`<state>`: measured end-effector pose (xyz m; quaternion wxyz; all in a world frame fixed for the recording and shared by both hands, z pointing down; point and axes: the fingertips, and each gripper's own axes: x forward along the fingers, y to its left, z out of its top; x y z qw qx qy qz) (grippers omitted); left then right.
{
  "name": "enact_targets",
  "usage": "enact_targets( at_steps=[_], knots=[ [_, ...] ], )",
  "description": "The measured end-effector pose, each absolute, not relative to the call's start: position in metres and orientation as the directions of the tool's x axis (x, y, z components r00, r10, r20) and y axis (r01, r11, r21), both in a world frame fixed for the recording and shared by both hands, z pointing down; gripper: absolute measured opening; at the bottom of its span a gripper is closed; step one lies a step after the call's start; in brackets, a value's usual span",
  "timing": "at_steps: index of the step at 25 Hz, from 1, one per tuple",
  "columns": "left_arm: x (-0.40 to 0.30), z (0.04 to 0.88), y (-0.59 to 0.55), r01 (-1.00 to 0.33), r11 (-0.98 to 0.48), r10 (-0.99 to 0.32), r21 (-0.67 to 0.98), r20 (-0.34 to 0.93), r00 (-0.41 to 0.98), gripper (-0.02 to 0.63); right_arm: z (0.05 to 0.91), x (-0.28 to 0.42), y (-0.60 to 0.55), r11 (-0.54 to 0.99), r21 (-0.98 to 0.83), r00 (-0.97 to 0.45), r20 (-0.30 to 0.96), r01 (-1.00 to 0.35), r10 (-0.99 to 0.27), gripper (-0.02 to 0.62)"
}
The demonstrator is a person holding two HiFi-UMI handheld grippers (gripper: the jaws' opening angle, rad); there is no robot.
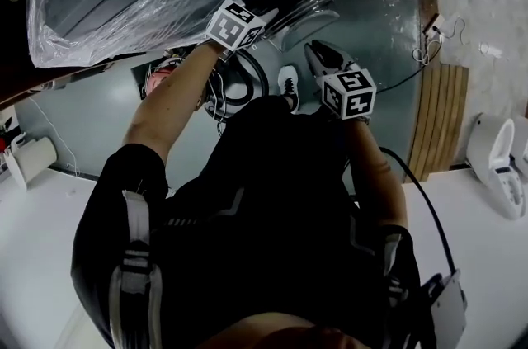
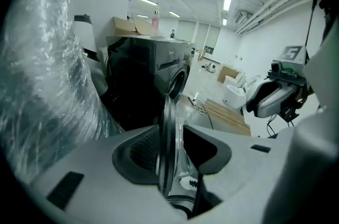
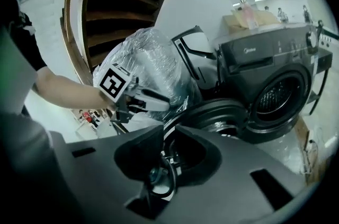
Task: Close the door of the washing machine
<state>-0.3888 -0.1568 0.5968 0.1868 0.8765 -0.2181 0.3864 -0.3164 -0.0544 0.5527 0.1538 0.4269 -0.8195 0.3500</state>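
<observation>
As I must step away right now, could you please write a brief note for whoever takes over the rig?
Left gripper: shut on the rim of the door.
Right gripper: jaws nearly together, empty, short of the door.
Washing machine: door swung wide open, drum exposed.
Done: door gripped. Left: swing it shut until it latches.

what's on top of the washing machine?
A cardboard box and a pink bottle stand on the washing machine. The box hides anything behind it.
</observation>
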Motion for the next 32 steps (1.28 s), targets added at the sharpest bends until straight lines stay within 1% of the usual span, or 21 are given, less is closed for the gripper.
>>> enact_targets(
  at_steps=[2,4,7,9,11,15,18,24,32],
  knots=[
    [-0.390,0.613,-0.160,-0.519,-0.841,-0.218,0.153,0.782,0.584,0.144,0.567,-0.323,-0.045,0.395,-0.473,-0.614,0.559,-0.788,-0.557,0.071],
    [-0.391,0.626,-0.159,-0.501,-0.853,-0.194,0.149,0.799,0.568,0.146,0.580,-0.327,-0.036,0.398,-0.460,-0.608,0.585,-0.794,-0.537,0.072],
    [-0.390,0.641,-0.160,-0.483,-0.866,-0.184,0.128,0.817,0.546,0.146,0.597,-0.339,-0.028,0.415,-0.455,-0.615,0.608,-0.788,-0.501,0.107],
    [-0.393,0.651,-0.165,-0.486,-0.867,-0.182,0.114,0.835,0.520,0.146,0.609,-0.353,-0.026,0.430,-0.465,-0.632,0.614,-0.774,-0.473,0.113],
    [-0.394,0.659,-0.166,-0.477,-0.873,-0.172,0.101,0.851,0.495,0.146,0.620,-0.369,-0.024,0.443,-0.481,-0.651,0.616,-0.757,-0.444,0.133],
    [-0.392,0.672,-0.161,-0.452,-0.885,-0.141,0.106,0.866,0.480,0.146,0.630,-0.390,-0.016,0.471,-0.510,-0.689,0.607,-0.720,-0.396,0.135],
    [-0.393,0.679,-0.156,-0.432,-0.897,-0.125,0.095,0.883,0.452,0.144,0.643,-0.395,-0.008,0.455,-0.535,-0.697,0.616,-0.712,-0.367,0.135],
    [-0.391,0.679,-0.154,-0.438,-0.893,-0.130,0.102,0.873,0.469,0.143,0.659,-0.397,0.006,0.449,-0.568,-0.717,0.620,-0.690,-0.318,0.134],
    [-0.384,0.680,-0.142,-0.448,-0.888,-0.118,0.104,0.890,0.441,0.143,0.671,-0.394,0.025,0.431,-0.573,-0.707,0.649,-0.697,-0.281,0.133]
  ],
)
